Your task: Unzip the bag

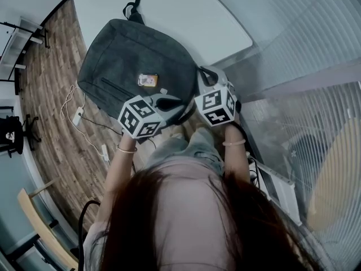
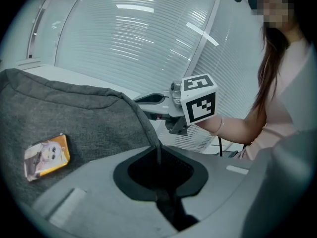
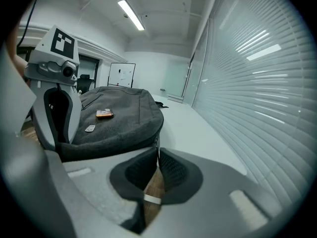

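A grey backpack (image 1: 135, 61) lies flat on the white table (image 1: 186, 21), with an orange picture tag (image 1: 148, 80) on its front. My left gripper (image 1: 168, 101) sits at the bag's near edge. In the left gripper view, this gripper (image 2: 158, 155) is shut on the bag's (image 2: 74, 118) edge seam. My right gripper (image 1: 198, 78) is at the bag's near right corner. In the right gripper view, it (image 3: 157, 152) is shut on a thin zipper pull hanging from the bag's (image 3: 119, 120) corner. The left gripper's marker cube (image 3: 55, 42) shows at that view's left.
Window blinds (image 1: 304, 49) run along the right side of the table. Cables and a power strip (image 1: 79, 116) lie on the wood floor (image 1: 51, 95) to the left. A wooden chair (image 1: 39, 219) stands at the lower left. A small white tag (image 3: 89, 128) rests on the bag.
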A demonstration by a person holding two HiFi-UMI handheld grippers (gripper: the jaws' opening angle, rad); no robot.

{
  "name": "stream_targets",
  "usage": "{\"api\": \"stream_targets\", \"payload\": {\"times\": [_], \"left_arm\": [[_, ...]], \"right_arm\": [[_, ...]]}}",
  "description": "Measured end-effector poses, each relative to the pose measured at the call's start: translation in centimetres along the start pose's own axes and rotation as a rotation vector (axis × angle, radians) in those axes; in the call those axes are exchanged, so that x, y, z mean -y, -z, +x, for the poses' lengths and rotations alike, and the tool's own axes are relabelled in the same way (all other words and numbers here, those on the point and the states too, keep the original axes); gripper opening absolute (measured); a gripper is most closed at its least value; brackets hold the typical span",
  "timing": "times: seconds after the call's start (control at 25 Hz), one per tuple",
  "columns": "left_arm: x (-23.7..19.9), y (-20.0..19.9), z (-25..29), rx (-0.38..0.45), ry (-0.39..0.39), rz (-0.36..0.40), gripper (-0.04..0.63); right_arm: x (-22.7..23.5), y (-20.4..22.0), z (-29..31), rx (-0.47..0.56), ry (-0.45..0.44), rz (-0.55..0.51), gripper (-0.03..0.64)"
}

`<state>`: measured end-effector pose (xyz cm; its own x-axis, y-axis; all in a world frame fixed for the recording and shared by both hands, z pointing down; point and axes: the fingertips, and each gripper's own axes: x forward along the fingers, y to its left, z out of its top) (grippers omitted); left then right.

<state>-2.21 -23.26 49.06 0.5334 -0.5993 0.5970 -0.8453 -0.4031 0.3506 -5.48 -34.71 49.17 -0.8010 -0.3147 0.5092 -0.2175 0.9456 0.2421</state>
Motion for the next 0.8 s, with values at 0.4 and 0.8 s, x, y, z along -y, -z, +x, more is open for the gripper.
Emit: {"api": "stream_targets", "payload": {"times": [0.4,0.8], "left_arm": [[-0.2,0.1,0.2,-0.011,0.037,-0.013,0.037],[-0.3,0.4,0.5,-0.029,0.069,-0.027,0.035]], "right_arm": [[1.0,-1.1,1.6,0.004,-0.031,-0.077,0.018],[1.6,-2.0,3.1,0.014,-0.115,-0.112,0.020]]}}
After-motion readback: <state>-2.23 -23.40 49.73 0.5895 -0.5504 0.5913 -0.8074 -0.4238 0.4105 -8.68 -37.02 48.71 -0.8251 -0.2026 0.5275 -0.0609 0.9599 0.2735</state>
